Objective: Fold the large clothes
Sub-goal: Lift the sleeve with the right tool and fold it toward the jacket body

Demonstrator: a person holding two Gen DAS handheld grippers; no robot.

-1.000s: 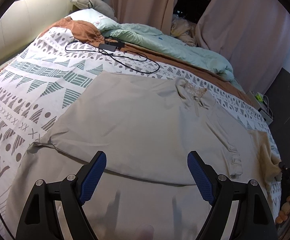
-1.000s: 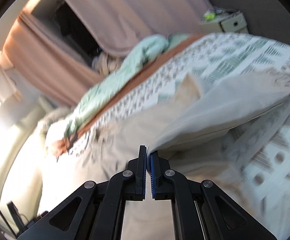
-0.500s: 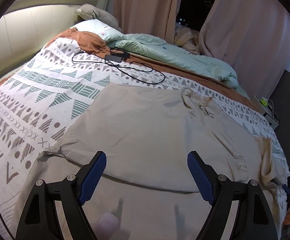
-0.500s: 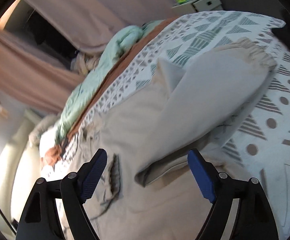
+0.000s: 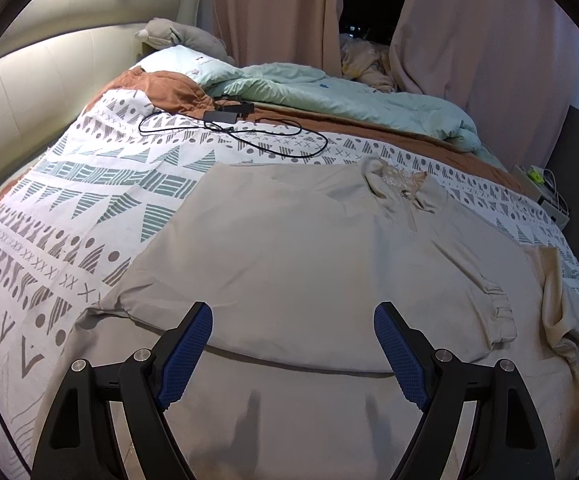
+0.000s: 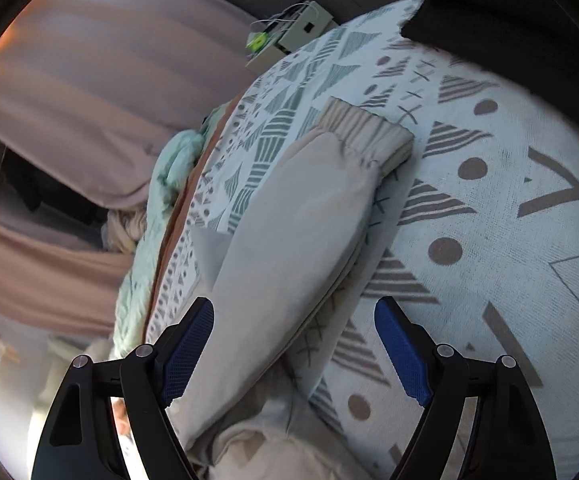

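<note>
Shirt [image 5: 289, 248] lies flat on the bed [image 5: 89, 200], one sleeve [image 6: 301, 232] stretched sideways, probably for folding inward, while left gripper [image 5: 292, 344] and right gripper [image 6: 294, 346] hover spread, holding nothing.

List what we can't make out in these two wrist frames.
- Left wrist view: the shirt hem is cut off by the bottom edge, behind the left claw.
- Left wrist view: the right claw is only a sliver at the right rim.
- Right wrist view: the shirt body past the sleeve runs out of frame.
- Right wrist view: the curtain side is blurred.
</note>
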